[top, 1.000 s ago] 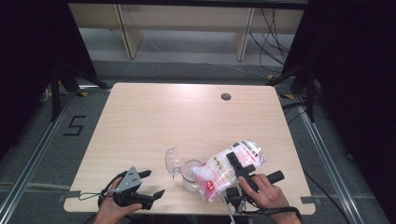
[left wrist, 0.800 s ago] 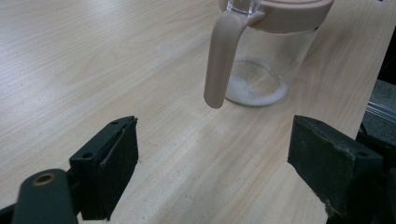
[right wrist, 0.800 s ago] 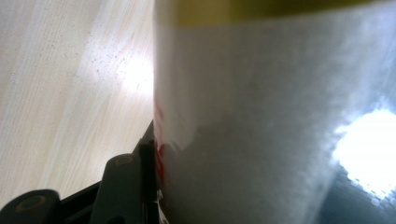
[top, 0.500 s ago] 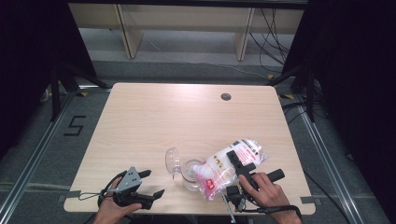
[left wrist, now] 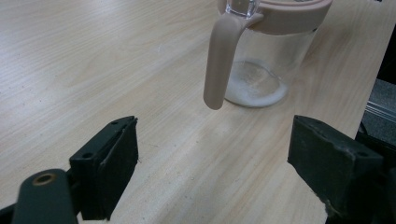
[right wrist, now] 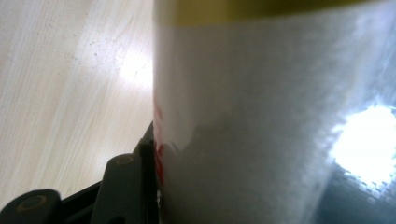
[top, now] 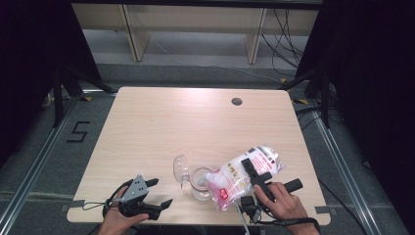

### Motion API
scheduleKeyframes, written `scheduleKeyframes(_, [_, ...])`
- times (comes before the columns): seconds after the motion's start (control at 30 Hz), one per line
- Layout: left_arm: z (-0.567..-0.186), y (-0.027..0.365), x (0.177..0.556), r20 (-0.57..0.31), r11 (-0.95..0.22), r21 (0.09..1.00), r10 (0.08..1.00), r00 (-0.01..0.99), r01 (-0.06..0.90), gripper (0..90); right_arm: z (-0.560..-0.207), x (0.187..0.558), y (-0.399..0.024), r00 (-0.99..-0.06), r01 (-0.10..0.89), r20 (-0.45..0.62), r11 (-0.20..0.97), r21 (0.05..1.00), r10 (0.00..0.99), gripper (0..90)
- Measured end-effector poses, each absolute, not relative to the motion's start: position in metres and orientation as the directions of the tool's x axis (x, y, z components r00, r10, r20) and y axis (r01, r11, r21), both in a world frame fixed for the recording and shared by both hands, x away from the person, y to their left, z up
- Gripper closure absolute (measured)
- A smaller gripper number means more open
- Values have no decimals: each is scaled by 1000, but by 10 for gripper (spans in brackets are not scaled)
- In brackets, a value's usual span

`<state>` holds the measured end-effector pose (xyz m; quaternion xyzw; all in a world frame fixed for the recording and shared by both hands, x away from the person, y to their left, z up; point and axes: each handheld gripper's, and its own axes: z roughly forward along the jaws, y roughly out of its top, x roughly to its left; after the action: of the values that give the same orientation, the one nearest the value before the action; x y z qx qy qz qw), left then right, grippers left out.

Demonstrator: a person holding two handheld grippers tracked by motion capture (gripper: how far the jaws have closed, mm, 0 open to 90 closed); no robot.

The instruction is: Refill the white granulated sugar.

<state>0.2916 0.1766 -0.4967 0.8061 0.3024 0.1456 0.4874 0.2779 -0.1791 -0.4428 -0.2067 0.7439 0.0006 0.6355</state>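
Seemingly right tongs (top: 255, 172) clamp bag (top: 238, 177) | bag hides jar (top: 199, 183) mouth

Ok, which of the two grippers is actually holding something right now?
The right gripper: its fingers clamp the white bag tilted over the jar. The left gripper rests open, holding nothing.
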Motion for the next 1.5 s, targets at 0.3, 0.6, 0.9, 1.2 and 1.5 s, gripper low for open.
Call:
scheduleKeyframes(0.3, [-497,176,292,-57,-348,871,628,776,346,157,-442,277,-174,-99,-323,-945,908,-266,-312,500])
scheduleKeyframes(0.6, [-497,177,293,-38,-363,872,618,785,328,157,-445,281,-176,-131,-313,-952,923,-224,-276,501])
scheduleKeyframes(0.9, [-497,177,292,-51,-350,872,631,774,342,157,-441,284,-182,-102,-303,-941,911,-279,-322,503])
scheduleKeyframes(1.2, [-497,177,292,-54,-348,872,630,774,344,157,-443,280,-183,-121,-290,-944,920,-263,-308,504])
scheduleKeyframes(1.5, [-497,177,292,-58,-347,871,628,776,347,157,-443,279,-179,-108,-309,-943,912,-268,-314,506])
